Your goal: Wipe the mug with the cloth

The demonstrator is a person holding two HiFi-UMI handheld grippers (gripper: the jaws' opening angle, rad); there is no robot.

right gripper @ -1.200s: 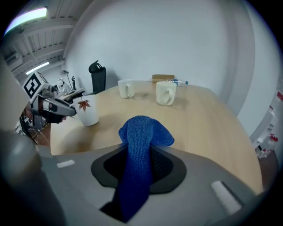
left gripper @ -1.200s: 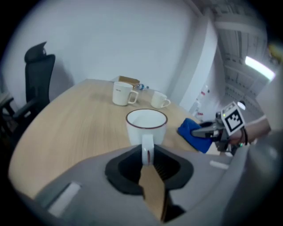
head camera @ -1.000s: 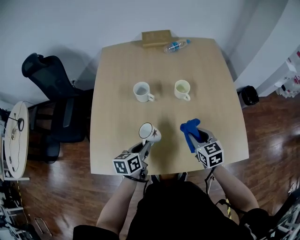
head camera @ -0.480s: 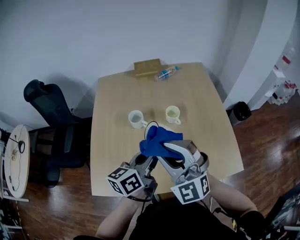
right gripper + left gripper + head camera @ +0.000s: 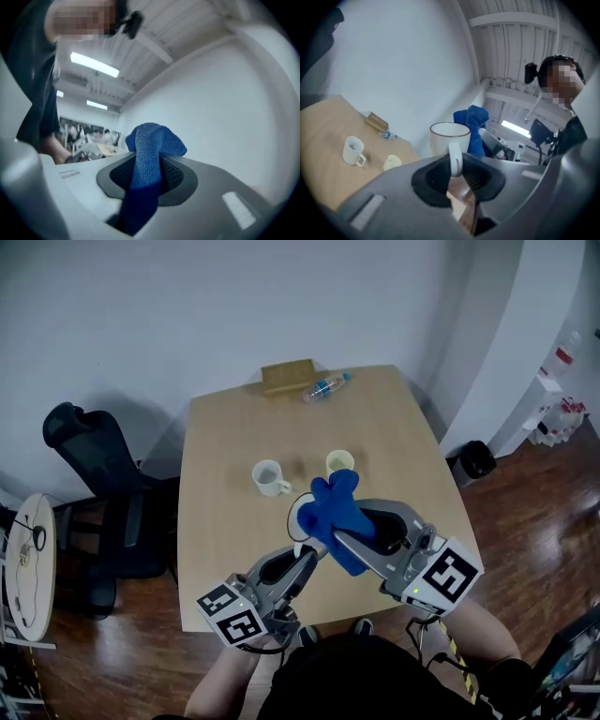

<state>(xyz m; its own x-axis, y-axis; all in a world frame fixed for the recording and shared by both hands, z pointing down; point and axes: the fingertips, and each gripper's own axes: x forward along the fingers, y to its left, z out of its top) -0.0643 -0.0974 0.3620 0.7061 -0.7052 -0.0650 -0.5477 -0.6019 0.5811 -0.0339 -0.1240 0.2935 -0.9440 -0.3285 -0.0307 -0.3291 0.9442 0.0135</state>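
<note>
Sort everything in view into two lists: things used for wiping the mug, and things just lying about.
In use: dark-rimmed mug held by the left gripper; blue cloth held by the right gripper.
Lying about: white mug, pale yellow mug, plastic bottle, wooden block, office chair.

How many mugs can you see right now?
3. The held mug hangs by its handle in the left gripper; a white mug and a cream mug stand on the table.
</note>
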